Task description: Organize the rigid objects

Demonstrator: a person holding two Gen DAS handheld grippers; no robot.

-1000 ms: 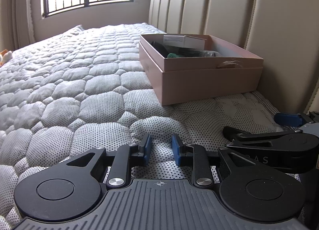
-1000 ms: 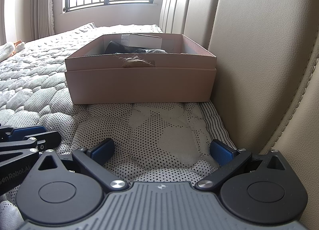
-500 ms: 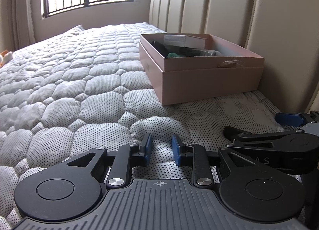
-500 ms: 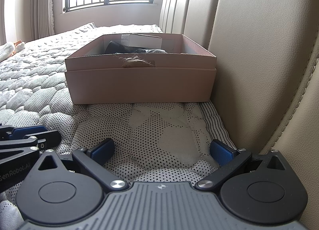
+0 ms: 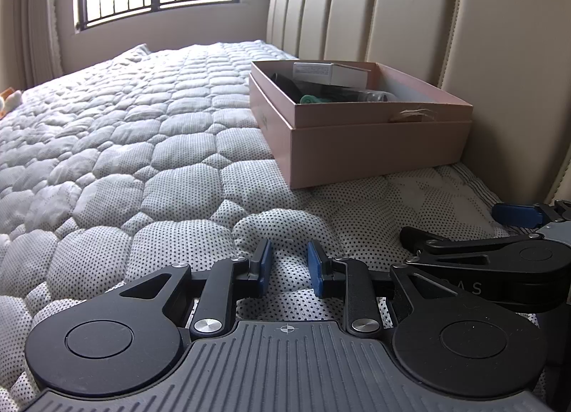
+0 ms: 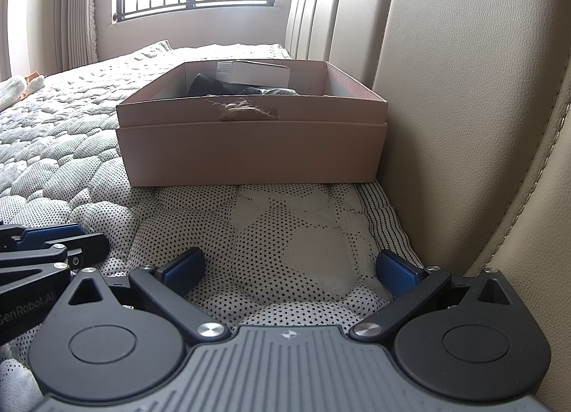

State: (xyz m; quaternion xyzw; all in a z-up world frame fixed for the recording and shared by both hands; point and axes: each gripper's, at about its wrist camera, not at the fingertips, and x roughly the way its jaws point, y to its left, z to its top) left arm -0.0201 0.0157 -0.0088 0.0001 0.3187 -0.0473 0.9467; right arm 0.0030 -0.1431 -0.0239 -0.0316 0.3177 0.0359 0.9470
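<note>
Left-wrist view shows our left tool [image 5: 287, 267] resting low on the quilted mattress [image 5: 117, 147], its blue pads drawn near each other with a narrow gap and nothing between them. From the right-wrist view, our right tool [image 6: 289, 269] sits just beside it on the bed, fingers spread wide and empty.

Ahead of both, the pink box [image 6: 249, 151] stands lidless on the mattress, close against the padded headboard [image 6: 464, 90]. Inside it we see a white carton [image 6: 253, 71] lying on top of some dark items [image 5: 285, 83] and something green [image 5: 314, 99]; a tuft of frayed twine [image 6: 242, 110] hangs at the near wall. We cannot make out any loose rigid object on the bedding near the tools; far off at the bed's edge lies something pale we cannot identify.

We judge that the scene fits two stages equally: the things in the box may be waiting to be sorted, or may lie there because the tidying is over. With neither tool holding anything, we cannot name a step in hand. Any reach into the box would call for lifting over its near wall.
</note>
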